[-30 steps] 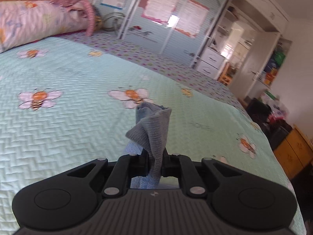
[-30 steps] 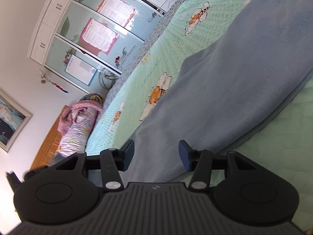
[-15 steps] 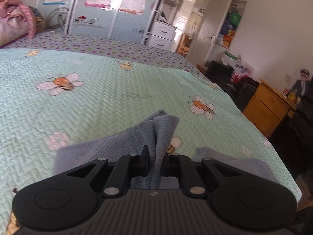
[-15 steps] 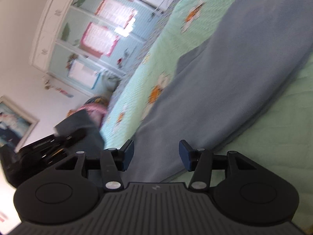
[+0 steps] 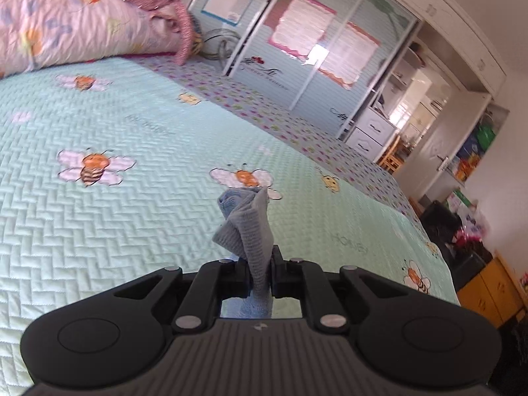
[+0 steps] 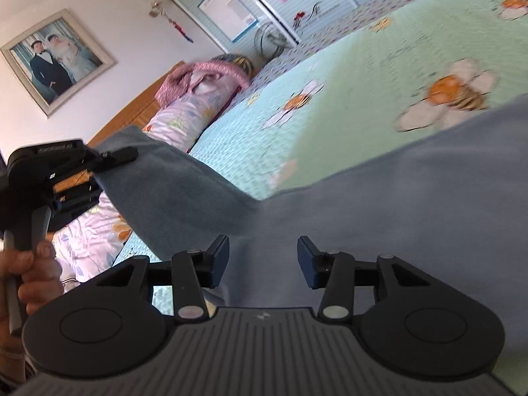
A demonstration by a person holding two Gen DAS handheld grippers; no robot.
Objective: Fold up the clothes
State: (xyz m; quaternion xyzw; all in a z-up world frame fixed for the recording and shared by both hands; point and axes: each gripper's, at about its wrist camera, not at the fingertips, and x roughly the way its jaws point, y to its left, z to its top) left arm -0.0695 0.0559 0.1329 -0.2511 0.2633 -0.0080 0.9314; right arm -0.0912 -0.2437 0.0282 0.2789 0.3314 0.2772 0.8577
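A blue-grey knit garment lies spread on the mint bedspread with bees. My left gripper is shut on one end of it, and a bunch of the cloth sticks up past the fingers. In the right wrist view the left gripper shows at the far left, in a person's hand, holding that end lifted off the bed. My right gripper hovers just over the garment where the raised part meets the flat part. Its jaws are closing, the blue pads apart and not pressing on cloth.
A pink quilt roll and pillow lie against the wooden headboard. A wardrobe with sliding doors stands past the bed's far side, and an orange cabinet by the foot. A framed photo hangs on the wall.
The left gripper swung right over the bed, then back towards the pillow, still gripping the cloth. The right gripper rolled nearer to level and shifted; the left gripper with the lifted end came into its view.
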